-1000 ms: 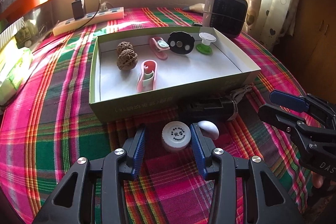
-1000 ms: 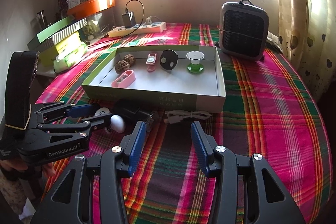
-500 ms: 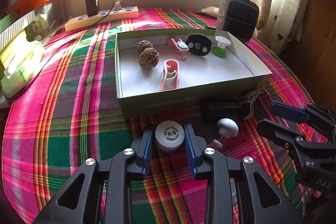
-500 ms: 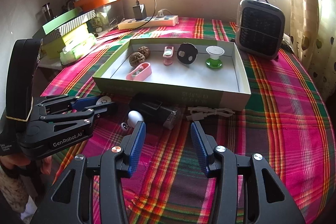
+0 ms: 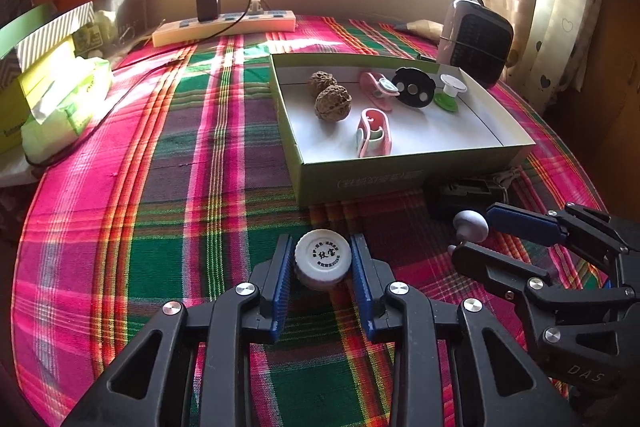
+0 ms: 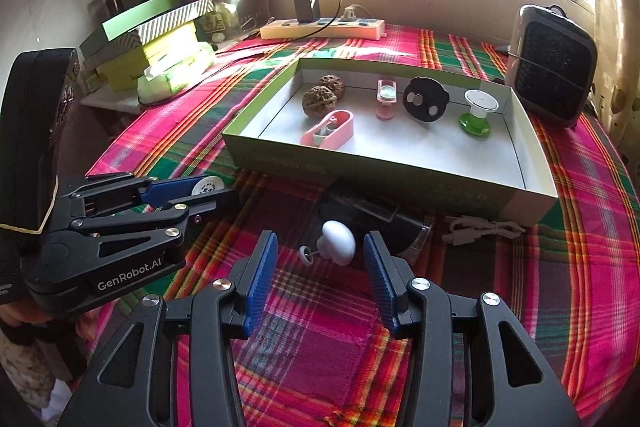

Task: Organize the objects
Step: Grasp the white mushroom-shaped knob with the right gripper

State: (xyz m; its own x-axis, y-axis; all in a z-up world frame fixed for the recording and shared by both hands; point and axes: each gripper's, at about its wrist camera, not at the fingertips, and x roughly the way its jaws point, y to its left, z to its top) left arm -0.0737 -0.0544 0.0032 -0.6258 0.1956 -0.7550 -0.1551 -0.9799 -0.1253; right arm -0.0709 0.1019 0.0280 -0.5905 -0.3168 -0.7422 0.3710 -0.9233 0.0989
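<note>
Small round white plastic jar (image 5: pixel 323 259) looks light and rigid; left gripper (image 5: pixel 322 269) pinches its ribbed sides, right gripper (image 6: pixel 320 267) gapes.

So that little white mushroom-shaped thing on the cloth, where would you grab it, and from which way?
Probably by its rounded white cap. The mushroom-shaped thing lies tipped over, its thin stem and small end ring pointing left, so the cap is the widest, firmest part. The right gripper already faces it from the near side with open fingers either side; easing forward and closing across the cap looks best, clear of the black object behind.
</note>
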